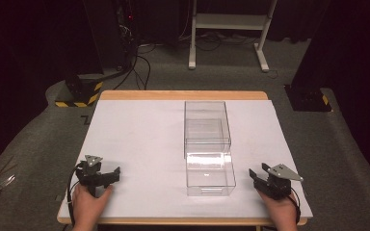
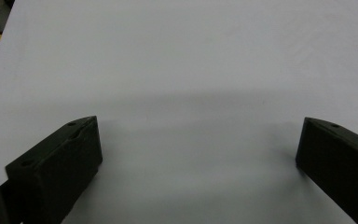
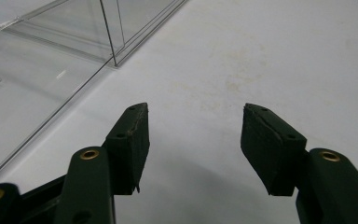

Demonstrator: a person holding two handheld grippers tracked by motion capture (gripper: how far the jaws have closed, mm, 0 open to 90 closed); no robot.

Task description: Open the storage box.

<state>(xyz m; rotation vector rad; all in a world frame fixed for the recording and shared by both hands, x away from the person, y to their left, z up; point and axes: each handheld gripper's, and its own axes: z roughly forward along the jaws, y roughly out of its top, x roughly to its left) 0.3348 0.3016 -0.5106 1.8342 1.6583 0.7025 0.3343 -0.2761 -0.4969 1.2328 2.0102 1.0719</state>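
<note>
A clear plastic case (image 1: 206, 120) stands on the white table top (image 1: 139, 139), right of the middle. A clear open-topped box (image 1: 210, 174) sits directly in front of it, touching or nearly touching; its wall (image 3: 51, 42) also rises at the upper left of the right gripper view. My right gripper (image 1: 254, 177) rests near the front right corner, a little right of that box, open with nothing between its jaws (image 3: 195, 109). My left gripper (image 1: 111, 175) sits low at the front left, jaws wide open (image 2: 198, 123) over bare white surface. A hand holds each one.
The table's wooden edge (image 1: 183, 95) runs along the back. On the carpet behind it stand a white frame (image 1: 229, 21), a dark rack with cables (image 1: 125, 33) and a black base with yellow stripes (image 1: 79, 94). Another dark base (image 1: 308, 98) sits at the right.
</note>
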